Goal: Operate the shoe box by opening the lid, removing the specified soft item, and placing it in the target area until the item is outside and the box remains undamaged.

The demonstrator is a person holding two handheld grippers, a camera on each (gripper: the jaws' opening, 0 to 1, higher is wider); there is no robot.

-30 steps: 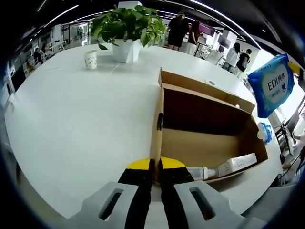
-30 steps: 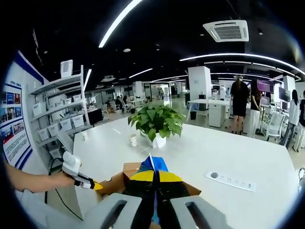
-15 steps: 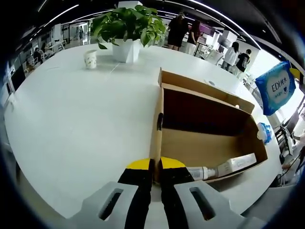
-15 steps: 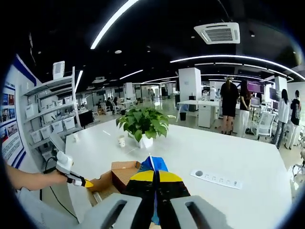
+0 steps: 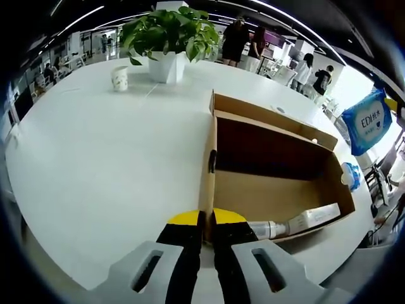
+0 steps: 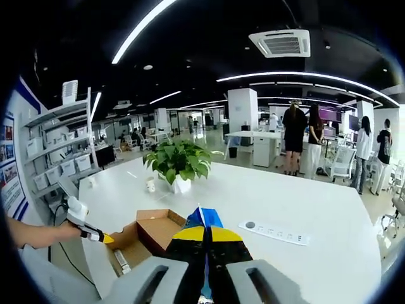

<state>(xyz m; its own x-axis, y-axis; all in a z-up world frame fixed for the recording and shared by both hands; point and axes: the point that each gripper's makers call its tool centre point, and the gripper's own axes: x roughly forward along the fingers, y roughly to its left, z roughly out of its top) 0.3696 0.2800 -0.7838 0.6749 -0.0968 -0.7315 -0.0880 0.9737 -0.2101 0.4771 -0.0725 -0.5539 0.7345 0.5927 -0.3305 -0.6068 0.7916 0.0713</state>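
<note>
The left claw [image 5: 206, 223] stays clamped on the near wall of the open shoe box [image 5: 272, 166], which has not shifted on the white bench [image 5: 101, 158]. A tube [image 5: 297, 223] lies inside the box, just ahead of that claw. The right claw [image 6: 206, 235] is pinched together on the blue wipes pack [image 6: 204, 218], out of the box and higher above the bench than a second ago. In the left gripper view the pack [image 5: 370, 121] has drifted farther right, well apart from the box.
</note>
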